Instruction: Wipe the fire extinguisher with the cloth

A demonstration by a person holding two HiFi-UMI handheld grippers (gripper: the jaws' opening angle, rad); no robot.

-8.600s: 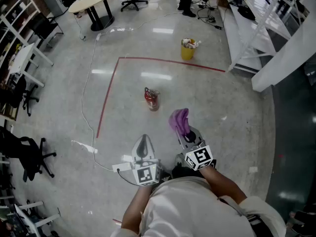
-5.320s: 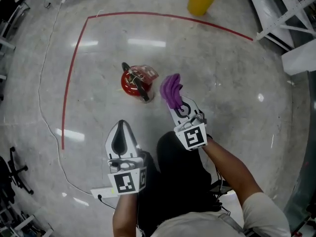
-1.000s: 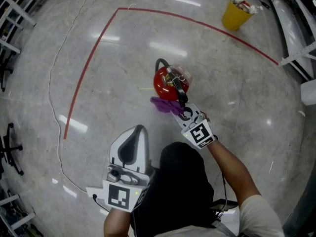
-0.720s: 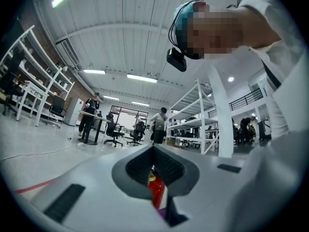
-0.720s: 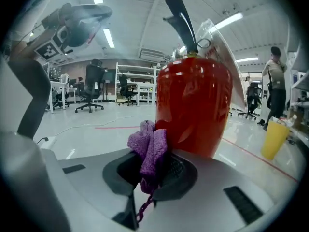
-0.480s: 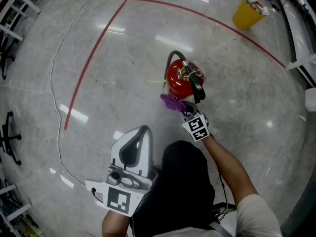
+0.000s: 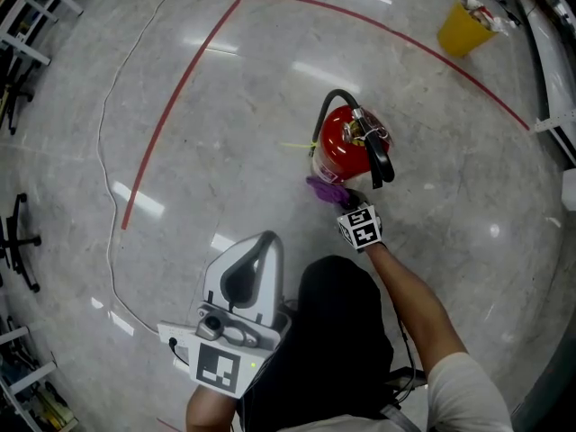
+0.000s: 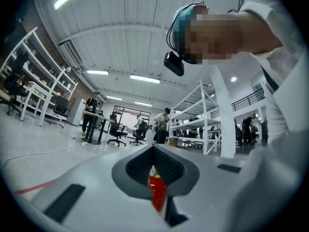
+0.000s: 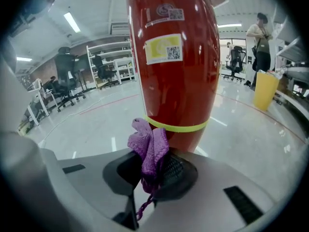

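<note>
A red fire extinguisher with a black hose and handle stands upright on the floor; in the right gripper view its body fills the middle, with a yellow band low down. My right gripper is shut on a purple cloth, and the cloth is pressed against the lower part of the red cylinder. My left gripper hangs back near my body, jaws together with nothing in them; through its slit the extinguisher shows far off.
A red tape line runs across the polished floor. A yellow bin stands at the far right, and a white cable trails at the left. Shelving, office chairs and people fill the room's edges.
My right gripper has dropped lower with the purple cloth, from the upper side of the extinguisher to near its base. The left gripper has stayed near my body.
</note>
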